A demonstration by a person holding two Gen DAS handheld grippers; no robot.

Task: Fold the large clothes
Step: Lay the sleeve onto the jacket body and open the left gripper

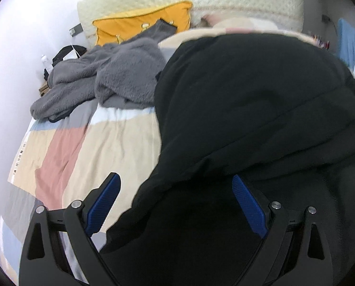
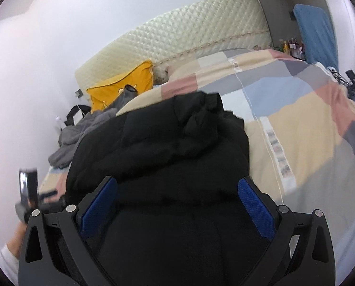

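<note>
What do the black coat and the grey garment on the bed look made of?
Black coat: apparently a padded synthetic shell, smooth and matte, with puffy stitched bands across it.
Grey garment: looks like fleece or plush, with a fuzzy, nubbly pile and soft rumpled folds. Neither fibre can be confirmed by sight.

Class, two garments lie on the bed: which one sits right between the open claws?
The black padded jacket. It fills the space at both the left claw and right claw, while the grey fleece garment lies crumpled farther off, near the yellow pillow.

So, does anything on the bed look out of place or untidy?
Yes. A grey fleece garment lies crumpled in a heap near the yellow pillow, unfolded. The black jacket is bunched too, not spread flat on the bedcover.
</note>
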